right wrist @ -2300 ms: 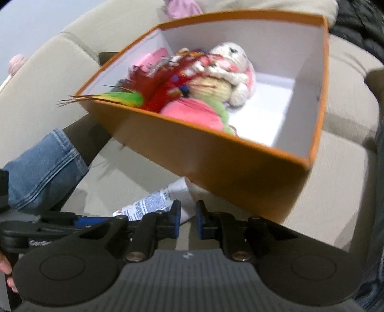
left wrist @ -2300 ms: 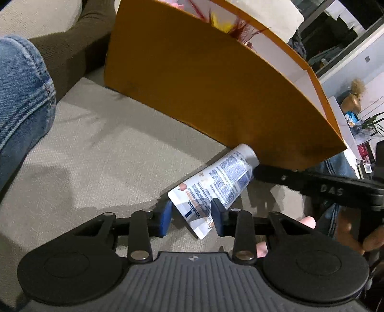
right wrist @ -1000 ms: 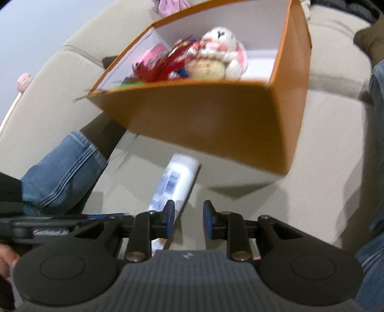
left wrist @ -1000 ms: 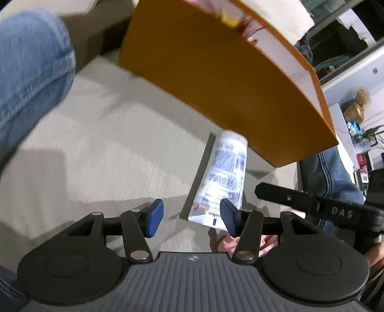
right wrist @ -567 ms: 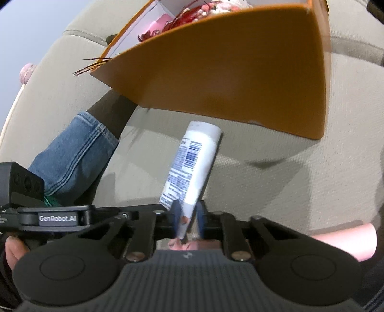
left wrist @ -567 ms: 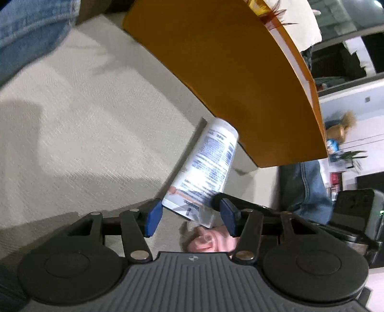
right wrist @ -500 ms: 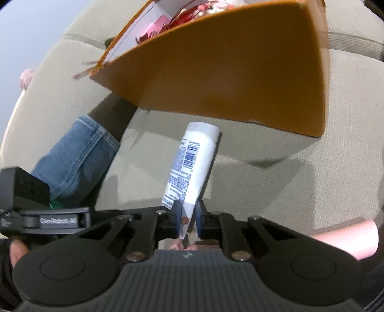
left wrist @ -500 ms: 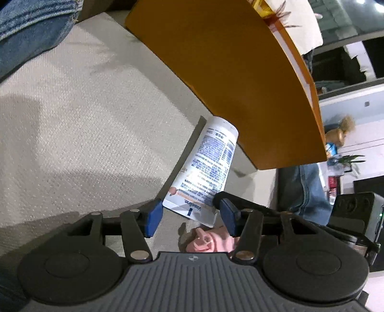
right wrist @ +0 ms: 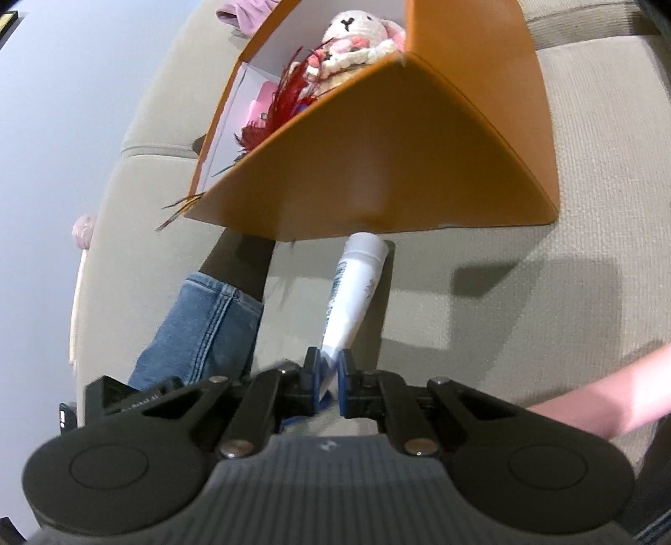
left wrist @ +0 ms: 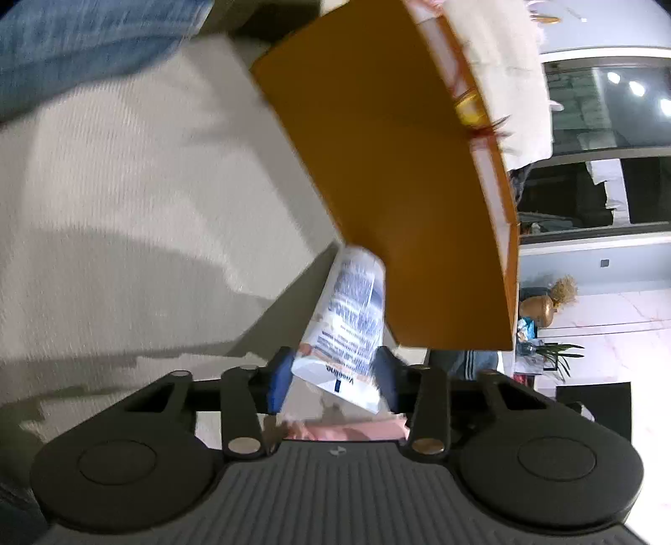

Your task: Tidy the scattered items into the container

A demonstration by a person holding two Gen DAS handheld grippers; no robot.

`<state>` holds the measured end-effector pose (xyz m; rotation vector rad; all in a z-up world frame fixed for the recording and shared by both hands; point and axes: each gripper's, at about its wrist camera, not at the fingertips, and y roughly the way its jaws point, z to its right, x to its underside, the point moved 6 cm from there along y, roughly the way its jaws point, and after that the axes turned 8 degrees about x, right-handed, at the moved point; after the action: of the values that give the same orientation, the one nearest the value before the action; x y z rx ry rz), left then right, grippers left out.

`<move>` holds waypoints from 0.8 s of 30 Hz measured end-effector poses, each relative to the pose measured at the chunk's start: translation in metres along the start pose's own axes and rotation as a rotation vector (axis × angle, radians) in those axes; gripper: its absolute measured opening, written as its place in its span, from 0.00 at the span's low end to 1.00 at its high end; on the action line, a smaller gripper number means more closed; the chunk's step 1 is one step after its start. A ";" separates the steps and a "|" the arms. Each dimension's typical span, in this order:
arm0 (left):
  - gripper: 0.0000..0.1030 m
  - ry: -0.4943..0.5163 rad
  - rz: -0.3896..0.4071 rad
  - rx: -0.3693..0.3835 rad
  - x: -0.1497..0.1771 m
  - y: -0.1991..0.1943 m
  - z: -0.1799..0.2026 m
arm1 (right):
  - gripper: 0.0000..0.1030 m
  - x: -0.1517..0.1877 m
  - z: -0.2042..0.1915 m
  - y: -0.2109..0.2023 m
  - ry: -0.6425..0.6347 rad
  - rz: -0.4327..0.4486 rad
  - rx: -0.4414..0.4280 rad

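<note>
A white Vaseline tube points cap-first at the orange box on the beige sofa. My right gripper is shut on the tube's flat crimped end and holds it off the cushion. In the left wrist view the tube lies between the blue pads of my left gripper, which stands open around its crimped end. The box holds a crocheted bunny, red feathers and something pink.
A leg in blue jeans and a dark sock lie left of the tube on the sofa cushion. A bare forearm shows at the right. A room with a window lies beyond the box.
The right gripper has closed on the tube's crimped end and lifted it toward the box. The left gripper has narrowed around the tube. Both views have swung closer to the box.
</note>
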<state>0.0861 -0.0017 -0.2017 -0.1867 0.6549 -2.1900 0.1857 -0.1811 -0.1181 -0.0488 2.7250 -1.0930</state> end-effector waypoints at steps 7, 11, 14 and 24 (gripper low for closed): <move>0.40 0.168 0.073 0.009 -0.002 -0.005 0.025 | 0.11 0.000 0.002 -0.001 0.076 -0.002 -0.017; 0.40 0.255 0.107 0.006 -0.003 -0.021 0.038 | 0.13 0.004 0.002 0.002 0.142 -0.007 -0.055; 0.40 0.284 0.103 0.006 0.001 -0.021 0.043 | 0.13 0.006 0.003 0.004 0.196 -0.016 -0.102; 0.21 0.424 0.101 -0.049 -0.003 -0.007 0.076 | 0.01 0.008 -0.009 0.005 0.181 0.010 -0.092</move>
<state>0.1096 -0.0259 -0.1328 0.2892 0.9297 -2.1319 0.1759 -0.1718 -0.1168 0.0525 2.9312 -1.0150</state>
